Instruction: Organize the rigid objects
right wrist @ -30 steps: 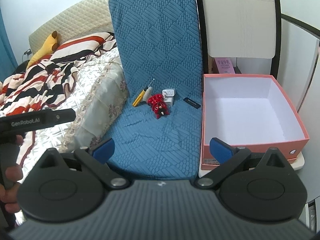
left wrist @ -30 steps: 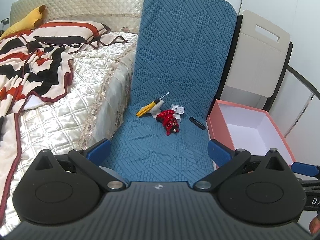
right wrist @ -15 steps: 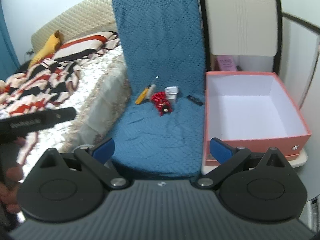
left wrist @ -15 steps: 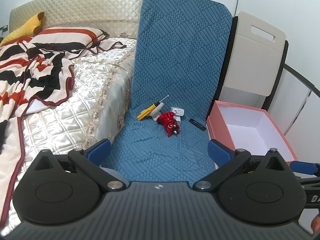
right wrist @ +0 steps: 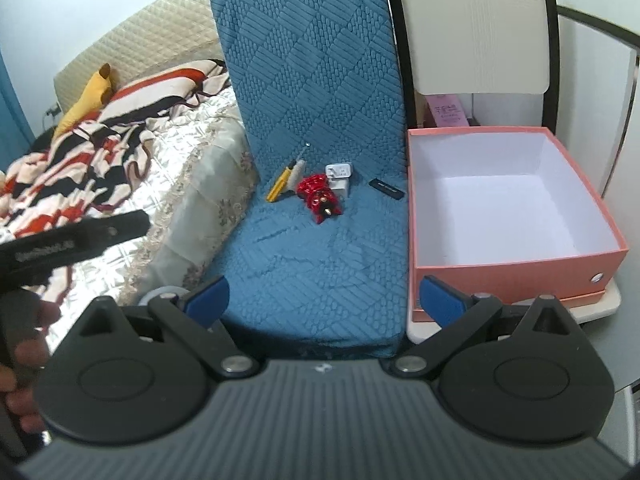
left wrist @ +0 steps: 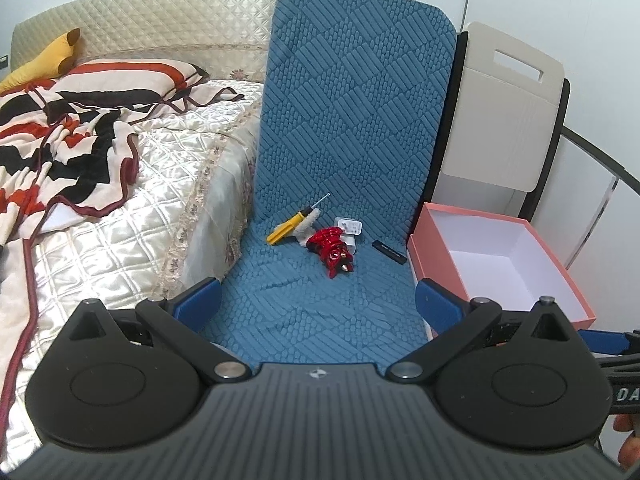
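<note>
A red toy figure, a yellow-handled screwdriver, a white charger plug and a small black stick lie together at the back of a blue quilted chair seat. A pink box with a white inside stands open to the right of the seat. My left gripper and right gripper are both open and hold nothing, well in front of the objects.
A bed with a quilted cream cover and a striped blanket lies left of the chair. A beige folding chair back and a white wall are behind the box. The left gripper's body shows at the right wrist view's left edge.
Both grippers have drifted slightly; the right wrist view has moved a little closer to the chair and box. No object has moved.
</note>
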The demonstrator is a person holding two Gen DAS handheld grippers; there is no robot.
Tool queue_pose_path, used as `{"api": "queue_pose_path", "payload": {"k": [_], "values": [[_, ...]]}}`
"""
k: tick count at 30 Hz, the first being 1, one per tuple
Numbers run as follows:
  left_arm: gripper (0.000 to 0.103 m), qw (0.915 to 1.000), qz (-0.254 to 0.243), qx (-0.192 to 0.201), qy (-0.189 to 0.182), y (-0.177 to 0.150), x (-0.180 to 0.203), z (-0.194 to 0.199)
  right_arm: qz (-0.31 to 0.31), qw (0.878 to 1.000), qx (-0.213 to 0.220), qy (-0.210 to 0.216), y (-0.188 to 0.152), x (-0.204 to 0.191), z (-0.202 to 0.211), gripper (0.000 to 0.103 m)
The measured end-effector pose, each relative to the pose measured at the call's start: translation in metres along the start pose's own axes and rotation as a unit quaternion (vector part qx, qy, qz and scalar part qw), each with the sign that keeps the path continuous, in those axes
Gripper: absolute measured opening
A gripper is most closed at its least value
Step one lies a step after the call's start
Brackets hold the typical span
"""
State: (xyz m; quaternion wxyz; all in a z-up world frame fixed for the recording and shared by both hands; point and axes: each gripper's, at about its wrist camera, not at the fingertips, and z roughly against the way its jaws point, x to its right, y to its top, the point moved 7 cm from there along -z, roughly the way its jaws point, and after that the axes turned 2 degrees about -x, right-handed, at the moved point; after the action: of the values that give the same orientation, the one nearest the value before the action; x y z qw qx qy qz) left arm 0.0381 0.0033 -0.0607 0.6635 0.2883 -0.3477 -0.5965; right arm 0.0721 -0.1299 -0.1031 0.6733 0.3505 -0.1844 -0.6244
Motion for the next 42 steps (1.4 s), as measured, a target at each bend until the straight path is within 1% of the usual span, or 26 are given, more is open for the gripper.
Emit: {"api": "queue_pose_path", "payload": {"k": [6,10,17,20,26,33,41,42], "values": [[0.103,0.9999,0.001,-0.012,-0.004,-0.005,0.0,-0.02,0.004,1.0,-0.011,-0.007,-0.002,0.0,-0.009,0.103],[0.103,0.9997,-0.007,-0.024,-0.007,-0.007,0.004,-0.035,0.006,1.0,-0.006,-0.009,0.0,0.002,-0.014,0.103],[0.103,0.9994,-0.012,-0.027,-0.016,-0.004,0.007,-0.053,0.015,1.0,-0.008,-0.011,0.004,0.007,-0.027,0.103],[0.103,0.9994,-0.011,-0.029,-0.017,-0.003,0.006,-0.066,0.018,1.0,-0.01,-0.007,0.004,0.008,-0.036,0.103],[0.103,0.9989,-0.011,-0.039,-0.024,0.001,0.002,-0.111,0.031,0.999,-0.004,-0.02,0.008,0.014,-0.067,0.103],[0.103,0.9983,-0.015,-0.051,-0.023,0.0,-0.01,-0.175,0.034,0.999,-0.012,-0.006,0.016,0.015,-0.117,0.103],[0.103,0.9988,-0.007,-0.048,-0.011,0.006,-0.031,-0.245,0.064,0.998,-0.009,0.013,0.025,0.003,-0.173,0.103],[0.103,0.9988,-0.007,-0.048,-0.008,0.005,-0.034,-0.254,0.069,0.997,-0.009,0.014,0.026,0.002,-0.18,0.1]]}}
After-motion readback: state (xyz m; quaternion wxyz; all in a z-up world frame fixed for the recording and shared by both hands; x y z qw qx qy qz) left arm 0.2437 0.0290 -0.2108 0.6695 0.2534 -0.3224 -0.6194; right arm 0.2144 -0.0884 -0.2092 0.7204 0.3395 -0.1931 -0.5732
